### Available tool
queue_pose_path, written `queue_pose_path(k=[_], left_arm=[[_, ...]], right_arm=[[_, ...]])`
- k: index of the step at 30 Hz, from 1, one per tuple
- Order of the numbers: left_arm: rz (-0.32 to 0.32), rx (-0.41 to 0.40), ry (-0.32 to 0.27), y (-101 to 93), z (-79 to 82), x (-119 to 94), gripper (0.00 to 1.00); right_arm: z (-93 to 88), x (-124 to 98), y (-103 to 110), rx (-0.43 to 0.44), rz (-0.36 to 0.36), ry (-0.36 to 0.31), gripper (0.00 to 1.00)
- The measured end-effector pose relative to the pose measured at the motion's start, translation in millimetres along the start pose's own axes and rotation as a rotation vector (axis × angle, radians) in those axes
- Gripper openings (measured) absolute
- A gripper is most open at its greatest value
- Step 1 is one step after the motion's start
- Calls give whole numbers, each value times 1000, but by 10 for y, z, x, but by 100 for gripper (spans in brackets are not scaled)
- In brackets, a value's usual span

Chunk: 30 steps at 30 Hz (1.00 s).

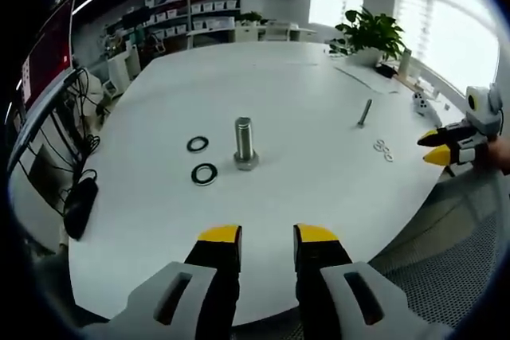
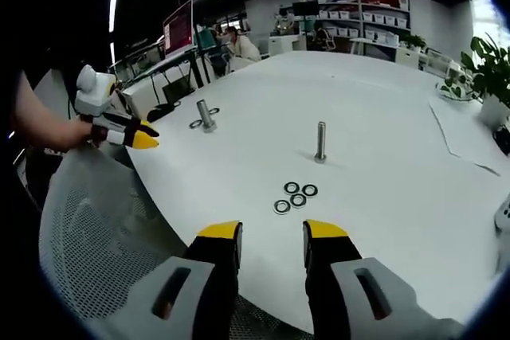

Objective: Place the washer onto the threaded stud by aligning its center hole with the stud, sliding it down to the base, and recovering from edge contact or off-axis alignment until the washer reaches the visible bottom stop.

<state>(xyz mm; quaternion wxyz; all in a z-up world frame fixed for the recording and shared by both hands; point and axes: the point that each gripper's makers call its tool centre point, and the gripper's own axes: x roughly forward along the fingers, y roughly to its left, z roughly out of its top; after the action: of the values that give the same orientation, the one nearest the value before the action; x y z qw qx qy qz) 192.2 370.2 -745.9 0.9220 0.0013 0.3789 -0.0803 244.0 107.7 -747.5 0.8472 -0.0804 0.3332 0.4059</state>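
White table [image 1: 319, 197]: two large washers [image 1: 204, 173] lie just left of a thick upright bolt [image 1: 244, 142]; left gripper [image 1: 267, 246] is held released near the table edge. Farther right, a slim stud [image 2: 320, 142] stands, four small washers [image 2: 295, 196] near it; right gripper [image 2: 272, 244] released.

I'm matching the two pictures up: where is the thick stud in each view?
Left gripper view: the thick stud stands upright at centre, two washers just left of it.
Right gripper view: it stands small at upper left, beyond the left gripper.
Shared landmark: the thin stud, with small washers near it.
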Motion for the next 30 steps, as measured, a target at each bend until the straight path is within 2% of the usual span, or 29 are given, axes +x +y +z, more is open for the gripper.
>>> queue_pose_path(k=[9,12,15,21,25,30], left_arm=[[21,-54,30,103,-36,26,23],[-29,-141,85,76,-99,56,20],[-28,-165,89,146,-72,65,20],[-20,-136,105,281,74,180,23],[7,-61,161,432,179,297,24],[17,-18,215,569,265,459,25]], right_arm=[[-9,-2,-7,12,5,2,33],[-20,-2,-13,15,6,7,33],[-21,-4,-11,14,7,9,33],[-23,-8,-21,21,3,9,33],[-19,-13,-29,33,1,4,33],[-29,-11,-52,49,-6,3,33]])
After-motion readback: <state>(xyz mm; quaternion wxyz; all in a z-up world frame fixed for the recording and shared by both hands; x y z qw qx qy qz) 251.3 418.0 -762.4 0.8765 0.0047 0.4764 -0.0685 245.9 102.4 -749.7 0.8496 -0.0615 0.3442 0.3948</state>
